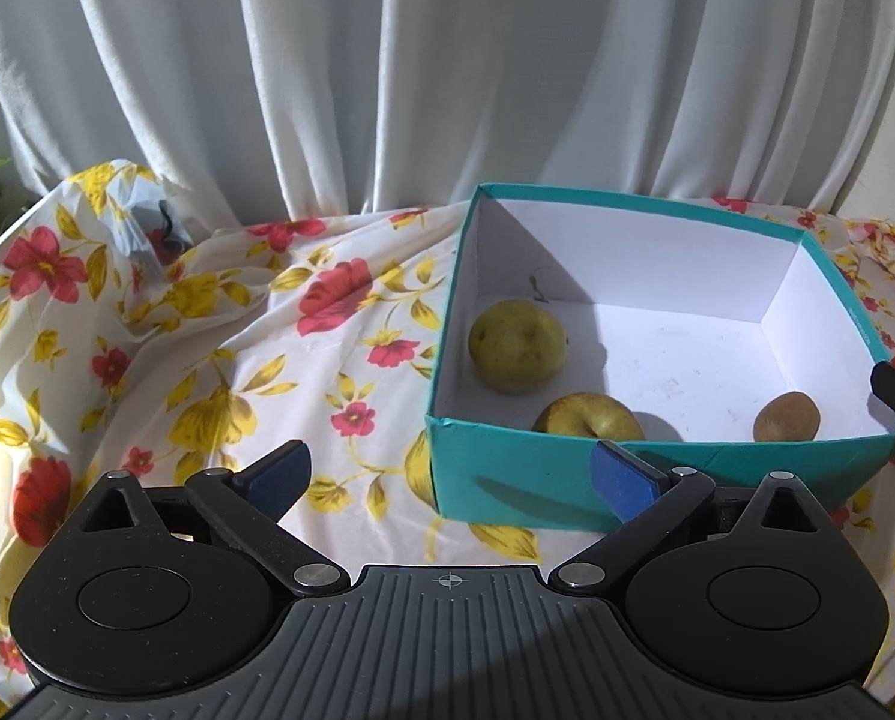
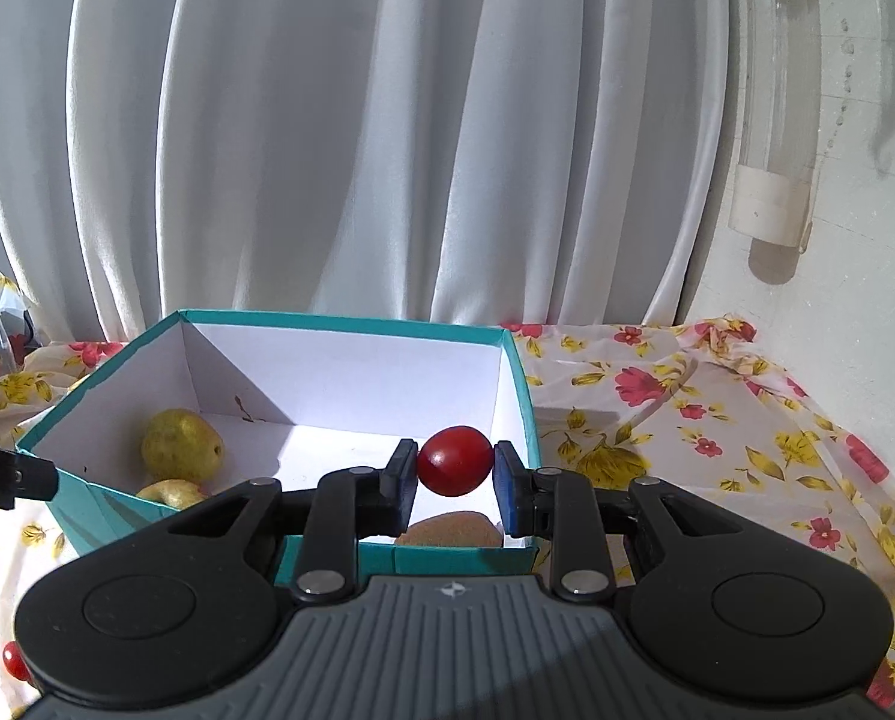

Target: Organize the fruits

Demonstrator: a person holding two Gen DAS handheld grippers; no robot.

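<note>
A teal box (image 1: pixel 507 480) with a white inside stands on the flowered cloth. In it lie a yellow-green pear (image 1: pixel 516 345), a yellow apple (image 1: pixel 588 417) and a brown kiwi (image 1: pixel 786 417). My left gripper (image 1: pixel 453 471) hangs open before the box's near left corner, nothing between its blue pads. In the right wrist view my right gripper (image 2: pixel 454 474) is shut on a small red tomato (image 2: pixel 454 461), held over the box's near right part (image 2: pixel 525 396), above the kiwi (image 2: pixel 450 531). The pear (image 2: pixel 182 444) and apple (image 2: pixel 171 492) show at the left.
Another small red fruit (image 2: pixel 15 663) lies on the cloth (image 1: pixel 207 360) near the bottom left of the right wrist view. White curtains (image 1: pixel 387 90) hang behind the table. A crumpled bag (image 1: pixel 141 228) sits at the back left. A clear tube (image 2: pixel 777 90) is fixed on the right wall.
</note>
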